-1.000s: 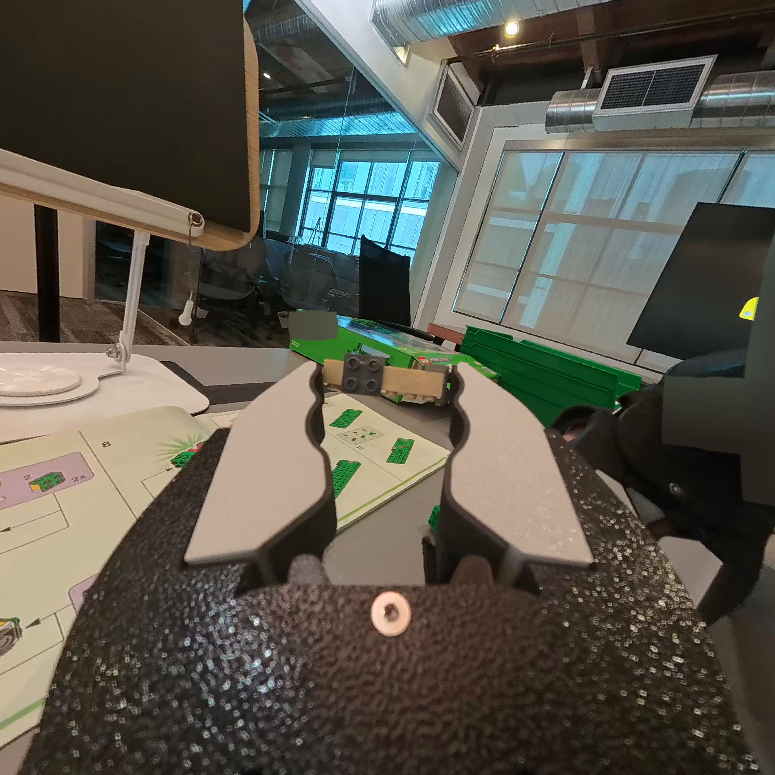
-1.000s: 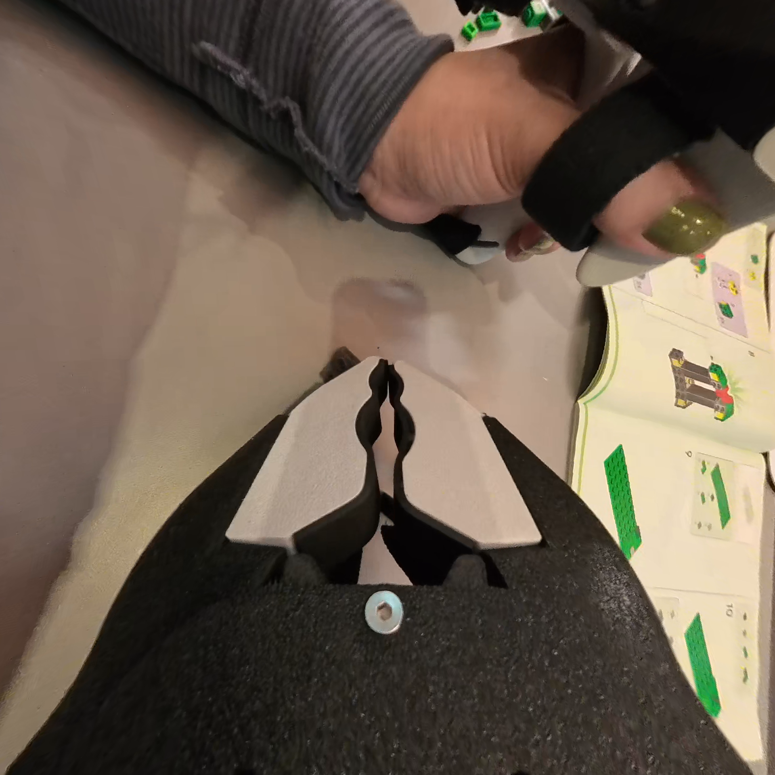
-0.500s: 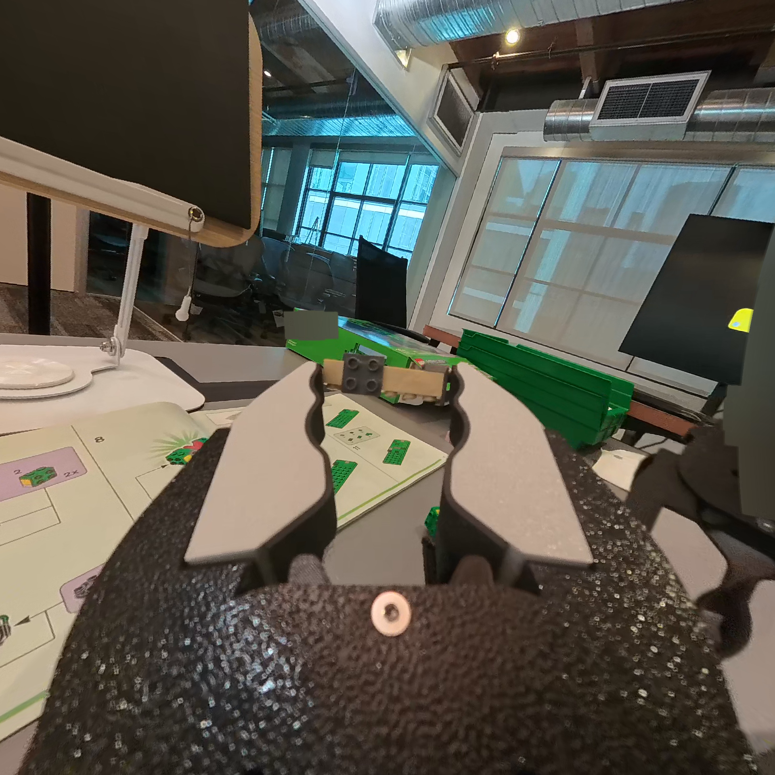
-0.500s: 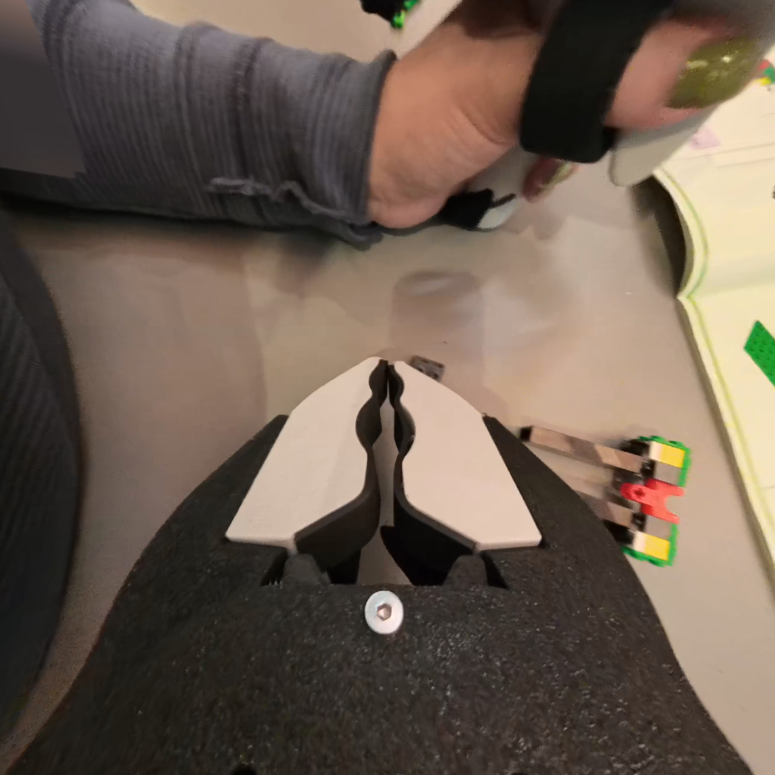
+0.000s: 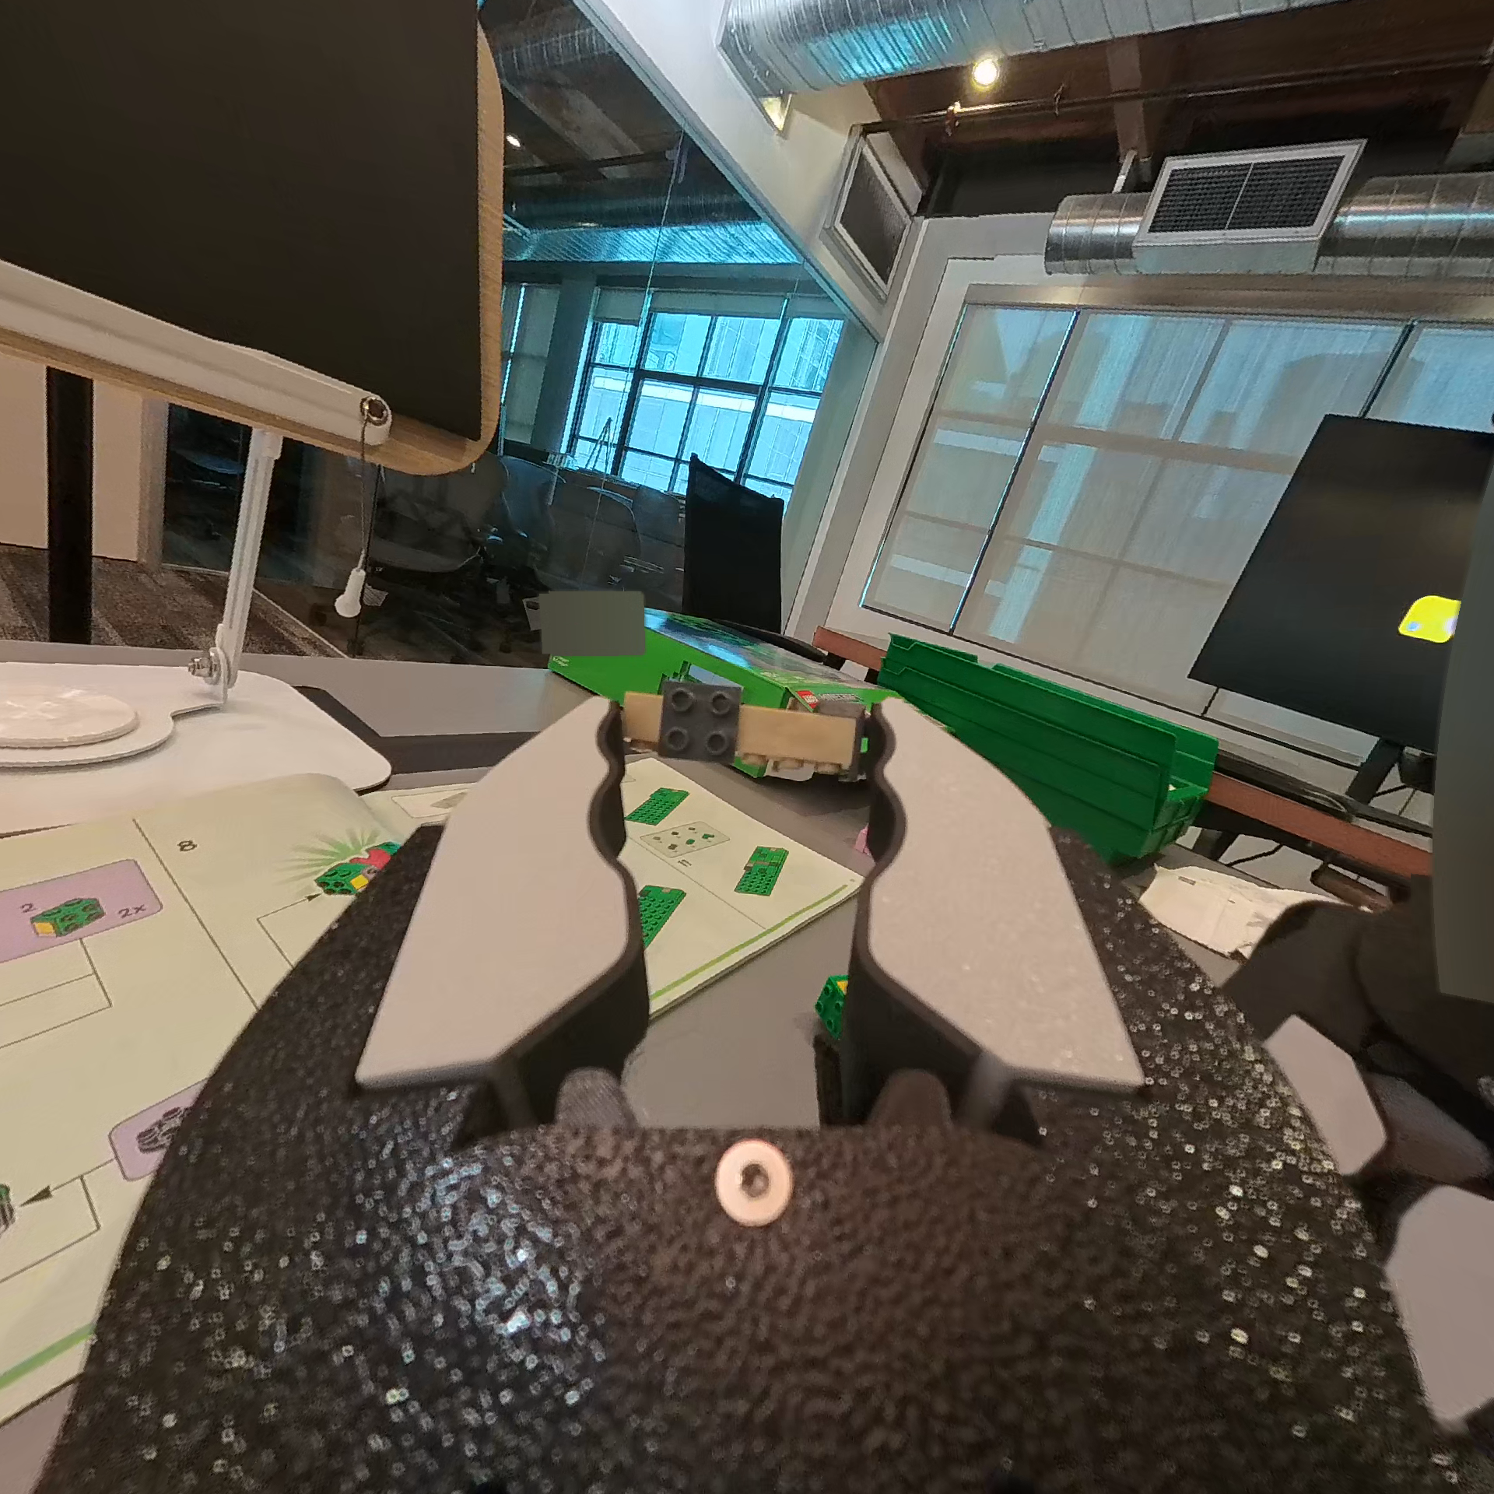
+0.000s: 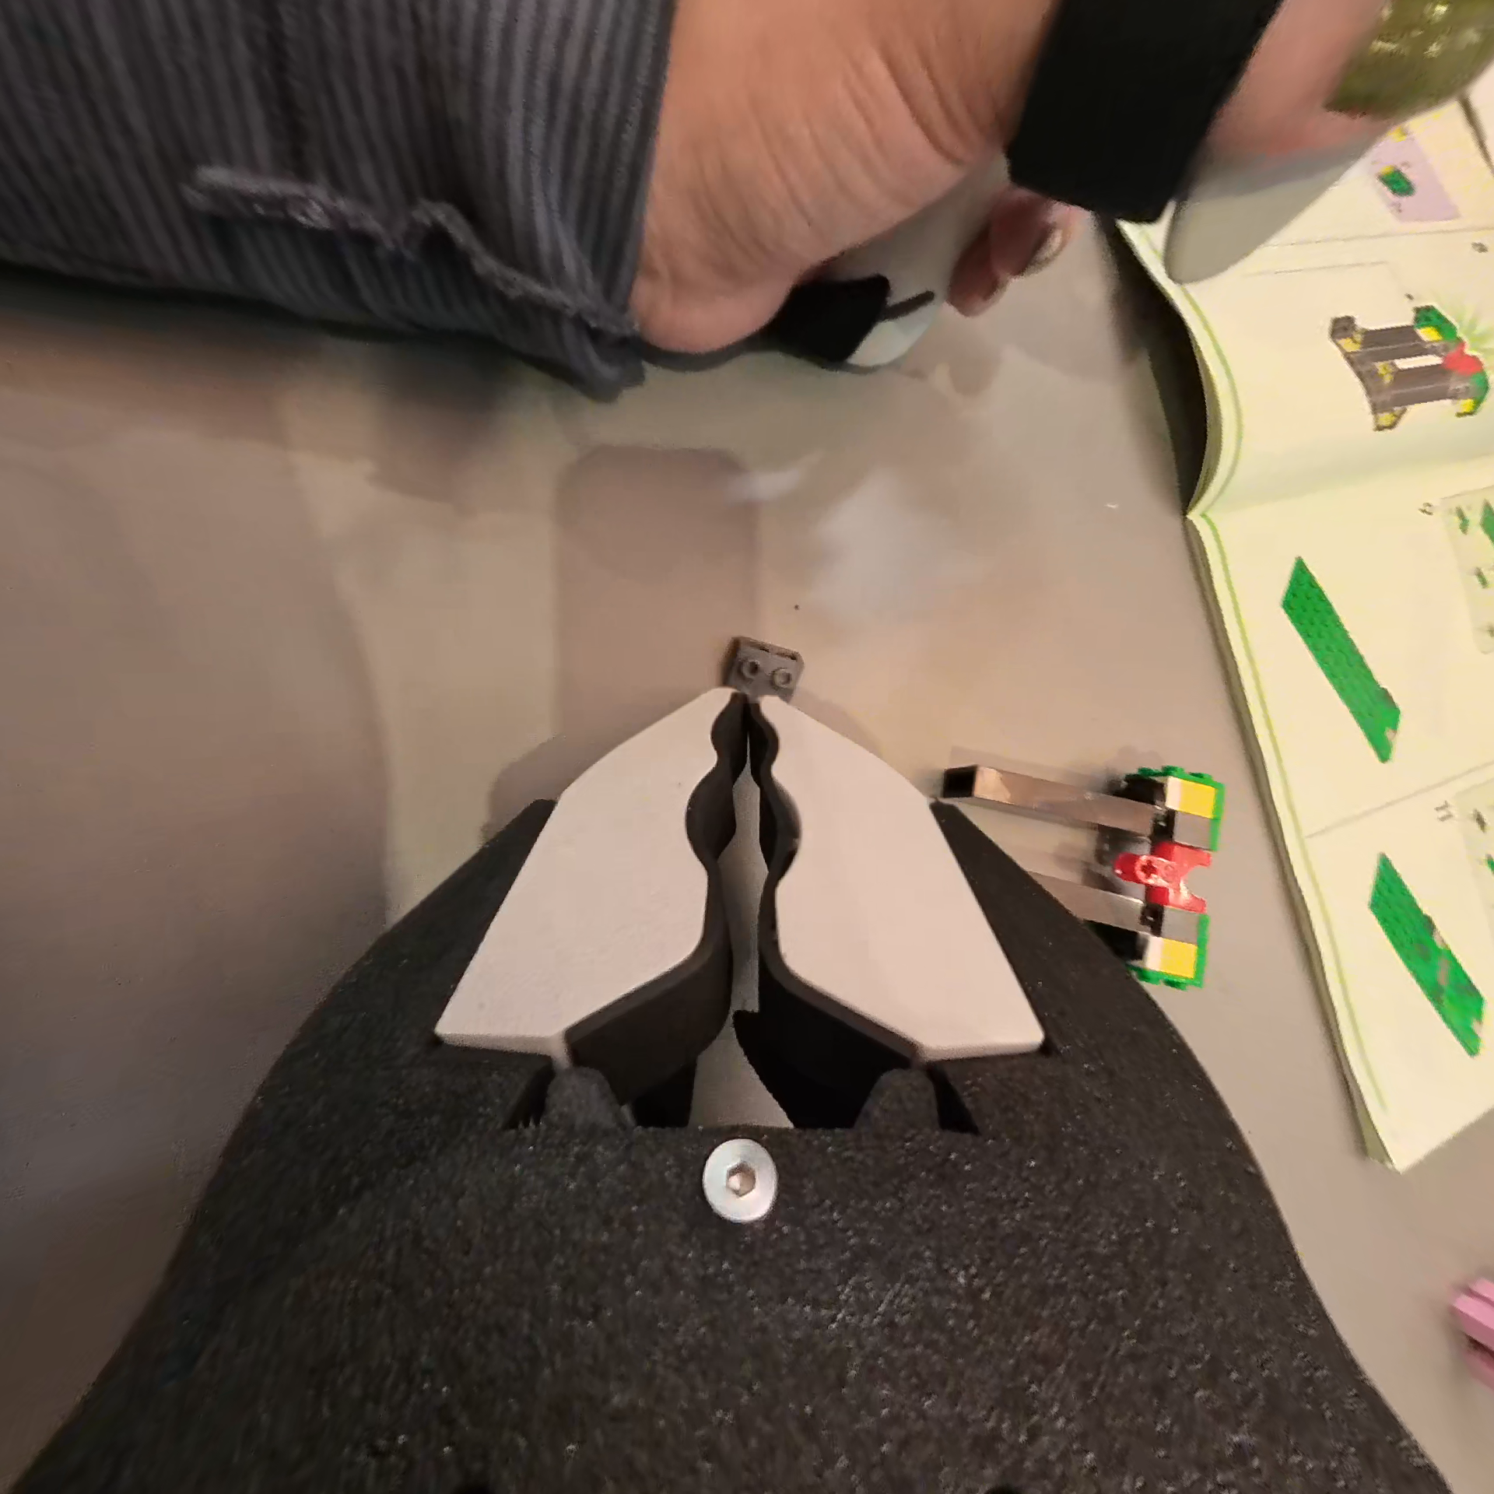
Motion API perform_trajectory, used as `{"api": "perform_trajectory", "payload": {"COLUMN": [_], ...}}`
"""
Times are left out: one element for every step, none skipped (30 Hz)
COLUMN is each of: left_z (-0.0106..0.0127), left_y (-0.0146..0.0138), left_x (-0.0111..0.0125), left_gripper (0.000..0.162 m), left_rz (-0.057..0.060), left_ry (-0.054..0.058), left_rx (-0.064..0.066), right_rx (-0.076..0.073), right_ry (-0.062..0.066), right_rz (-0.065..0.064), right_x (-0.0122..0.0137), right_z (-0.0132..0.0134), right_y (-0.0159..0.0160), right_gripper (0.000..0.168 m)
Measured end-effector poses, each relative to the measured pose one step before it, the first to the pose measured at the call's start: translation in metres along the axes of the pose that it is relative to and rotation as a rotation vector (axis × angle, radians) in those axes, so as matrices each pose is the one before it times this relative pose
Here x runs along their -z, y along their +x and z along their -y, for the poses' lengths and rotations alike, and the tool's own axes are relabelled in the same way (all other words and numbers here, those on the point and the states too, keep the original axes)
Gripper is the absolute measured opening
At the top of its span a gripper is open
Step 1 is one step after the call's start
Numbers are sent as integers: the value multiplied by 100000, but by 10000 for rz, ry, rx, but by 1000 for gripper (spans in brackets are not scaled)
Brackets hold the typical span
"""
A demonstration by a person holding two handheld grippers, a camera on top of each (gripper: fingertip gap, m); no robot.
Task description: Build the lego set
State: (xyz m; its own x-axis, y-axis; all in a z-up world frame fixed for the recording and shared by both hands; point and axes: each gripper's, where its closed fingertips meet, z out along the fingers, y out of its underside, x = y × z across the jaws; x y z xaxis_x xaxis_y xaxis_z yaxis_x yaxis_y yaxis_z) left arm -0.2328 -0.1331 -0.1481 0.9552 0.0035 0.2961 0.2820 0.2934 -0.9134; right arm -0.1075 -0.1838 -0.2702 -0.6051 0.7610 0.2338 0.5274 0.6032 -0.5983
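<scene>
My left gripper point(image 5: 744, 736) is shut on a tan Lego beam point(image 5: 796, 734) held crosswise between its tips, above the table. A dark grey 2x2 plate point(image 5: 699, 718) sits on the beam's left part. My right gripper point(image 6: 748, 711) is shut, pinching the edge of a small dark grey 1x2 plate point(image 6: 766, 677) just over the grey table point(image 6: 283, 647). A part-built model point(image 6: 1132, 873) lies on its side right of the right gripper: dark pillars with green, yellow and red pieces at one end.
The open instruction booklet point(image 5: 202, 873) point(image 6: 1374, 647) lies on the table. A green Lego box point(image 5: 728, 655), stacked green trays point(image 5: 1043, 744) and a white lamp base point(image 5: 202, 728) stand behind. A person's hand and grey sleeve point(image 6: 485, 162) cross the far side. A pink piece point(image 6: 1479, 1326) lies at the right edge.
The right gripper has swung over the table with the small plate at its tips, and the part-built model has come into view. The left gripper still holds the beam, barely moved.
</scene>
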Motion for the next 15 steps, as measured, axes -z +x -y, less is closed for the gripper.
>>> {"api": "perform_trajectory", "payload": {"left_z": [-5,3,-9,-8,-7,-7,-3,2,3,-5,-20,-8,-10,-15,-1], "left_y": [-10,-8,4,5,-1,8,6,1,-10,-5,5,17,22,26,15], "left_x": [1,-1,-6,5,-7,3,2,-1,-1,-8,-2,-18,-8,-15,2], "left_gripper": [57,57,57,57,57,57,57,57,57,57,57,57,57,57,57], "left_rz": [0,0,-2,-4,-2,-1,-4,1,2,-1,-4,-8,-12,-9,-5], "left_ry": [1,0,-5,-7,-3,-3,-2,1,1,-4,-6,-1,2,-5,-6], "left_rx": [4,3,1,-1,-5,-4,0,2,4,5,5,9,13,6,-6], "right_rx": [-50,-75,-57,-27,-24,-21,-78,-205,-240,-256,-210,-180,-187,-170,-168], "right_ry": [19,-25,-61,-76,-44,85,255,336,314,149,-63,-168,-152,-42,-27], "right_rz": [-110,-110,-149,-205,-300,-194,-15,48,226,255,294,279,200,221,227], "right_x": [-34,-101,-175,-142,-49,93,177,210,152,58,-74,-149,-170,-141,-160], "right_z": [-78,-151,-199,-196,-92,147,419,531,517,308,17,-151,-129,4,61], "right_y": [308,308,357,405,506,323,49,-57,-293,-315,-328,-256,-127,-148,-165], "right_gripper": [0,0,0,0,0,0,0,0,3,10,16,22,27,27,27]}}
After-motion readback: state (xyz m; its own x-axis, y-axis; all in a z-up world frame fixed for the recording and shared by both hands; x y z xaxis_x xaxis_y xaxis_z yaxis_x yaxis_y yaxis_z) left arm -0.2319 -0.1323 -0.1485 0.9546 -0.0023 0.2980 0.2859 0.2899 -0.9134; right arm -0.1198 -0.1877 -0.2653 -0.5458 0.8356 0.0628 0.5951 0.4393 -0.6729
